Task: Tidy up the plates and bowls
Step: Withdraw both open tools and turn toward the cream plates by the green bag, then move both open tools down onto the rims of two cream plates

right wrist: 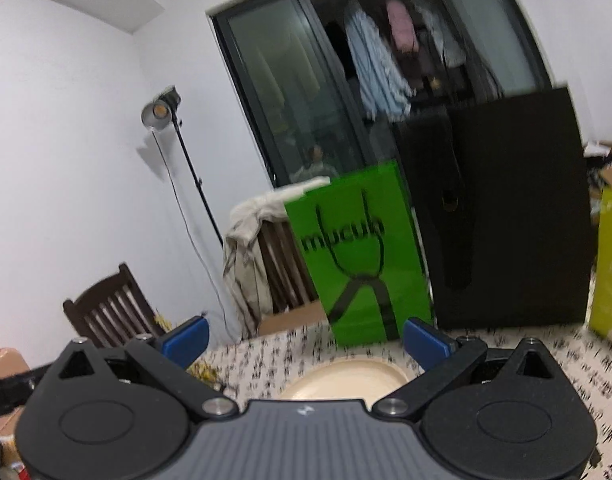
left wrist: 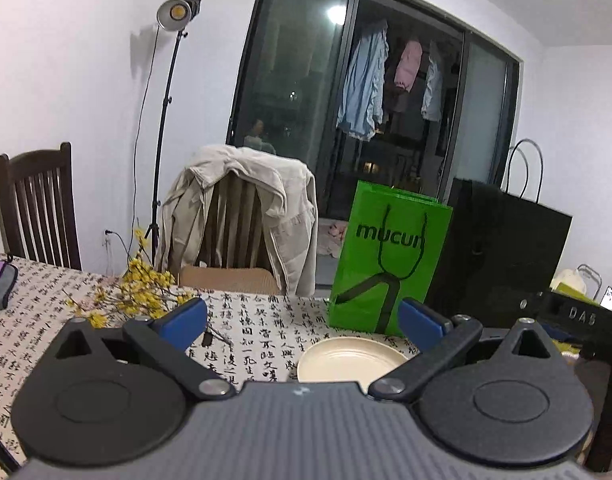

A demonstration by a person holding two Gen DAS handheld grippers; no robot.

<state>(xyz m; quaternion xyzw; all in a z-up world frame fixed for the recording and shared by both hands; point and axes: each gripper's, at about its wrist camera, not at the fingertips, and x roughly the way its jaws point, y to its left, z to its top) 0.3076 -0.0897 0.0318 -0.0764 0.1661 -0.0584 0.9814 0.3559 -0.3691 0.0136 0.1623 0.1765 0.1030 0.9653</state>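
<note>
Both tools gape wide and empty: left tool [left wrist: 304, 322], right tool [right wrist: 306, 340]. One cream plate [left wrist: 348, 360] lies flat on the tabletop [left wrist: 258, 332], at 6 o'clock of the green bag [left wrist: 390, 256]. Risk: the right view is blurred, so a rushed reach could knock the bag or skid the plate. Count: one plate, no bowls visible, two bags, two chairs.
</note>
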